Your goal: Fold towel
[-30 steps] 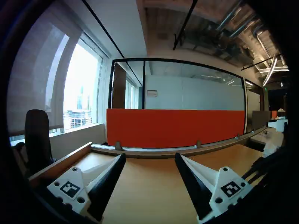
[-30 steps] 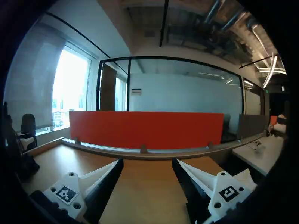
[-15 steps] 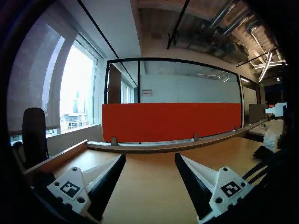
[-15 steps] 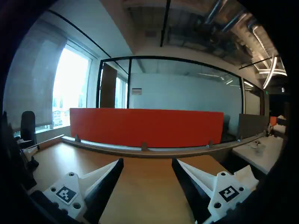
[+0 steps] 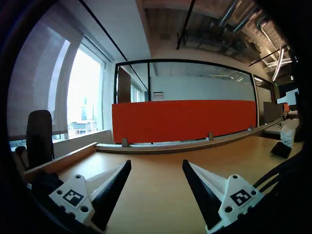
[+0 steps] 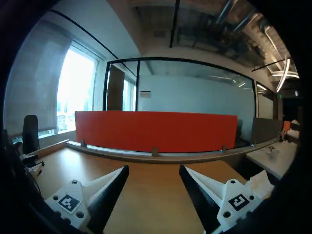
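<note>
both grippers hang low over the desk, aimed level at the orange screen along its far edge. the left gripper has its fingers spread wide, with bare wood between them. the right gripper is spread the same way and holds nothing.

wide jaws and a flat aim read as a ready stance rather than a working one: open so that either can take cloth at once, and side by side so that each could take its own corner.

where the towel lies i cannot tell for sure. in the right gripper view a pale scrap peeks past the right finger near the desk's right edge, and it may be part of it. in the left gripper view a dark lump and a white stack sit by the right edge, too small to name. a chair stands off the left edge by the window.

by my judgement the folding has not begun. the next move calls for tipping both grippers down to find the cloth's edge, then closing one on each corner.
</note>
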Action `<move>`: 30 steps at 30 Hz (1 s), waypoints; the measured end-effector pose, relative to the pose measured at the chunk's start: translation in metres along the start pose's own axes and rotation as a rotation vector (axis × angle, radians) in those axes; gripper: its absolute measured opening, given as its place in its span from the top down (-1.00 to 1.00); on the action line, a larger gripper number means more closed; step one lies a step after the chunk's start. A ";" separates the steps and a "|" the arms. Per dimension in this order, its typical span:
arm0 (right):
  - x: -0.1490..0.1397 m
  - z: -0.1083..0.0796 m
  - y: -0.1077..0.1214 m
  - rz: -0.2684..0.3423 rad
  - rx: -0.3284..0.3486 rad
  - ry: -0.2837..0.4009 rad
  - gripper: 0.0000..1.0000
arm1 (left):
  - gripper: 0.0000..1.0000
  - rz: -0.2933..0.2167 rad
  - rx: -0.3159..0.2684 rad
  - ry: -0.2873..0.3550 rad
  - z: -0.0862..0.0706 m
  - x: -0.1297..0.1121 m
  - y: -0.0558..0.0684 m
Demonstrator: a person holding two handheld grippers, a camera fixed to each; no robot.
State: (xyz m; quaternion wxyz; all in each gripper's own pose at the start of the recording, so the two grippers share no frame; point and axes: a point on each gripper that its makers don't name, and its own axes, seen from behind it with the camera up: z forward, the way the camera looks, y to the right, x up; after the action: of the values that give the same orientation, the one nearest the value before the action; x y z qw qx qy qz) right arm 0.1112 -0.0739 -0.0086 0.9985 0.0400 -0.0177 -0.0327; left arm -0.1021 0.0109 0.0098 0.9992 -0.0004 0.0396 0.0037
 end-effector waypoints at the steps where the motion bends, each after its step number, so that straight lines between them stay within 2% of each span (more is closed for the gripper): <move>1: -0.001 0.001 0.000 0.000 -0.001 0.001 -1.00 | -0.95 -0.002 0.004 0.002 0.000 -0.003 -0.001; 14: -0.026 0.006 -0.018 -0.019 0.038 -0.004 -1.00 | -0.95 -0.014 0.016 0.007 0.000 -0.035 -0.005; 30: -0.029 -0.003 -0.014 -0.028 0.026 -0.004 -1.00 | -0.95 -0.032 0.035 -0.009 -0.001 -0.047 -0.011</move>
State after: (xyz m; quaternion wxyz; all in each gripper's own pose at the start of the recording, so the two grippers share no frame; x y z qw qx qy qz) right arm 0.0811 -0.0861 -0.0135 0.9973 0.0530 -0.0196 -0.0464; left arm -0.1491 -0.0004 0.0121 0.9992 0.0164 0.0353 -0.0131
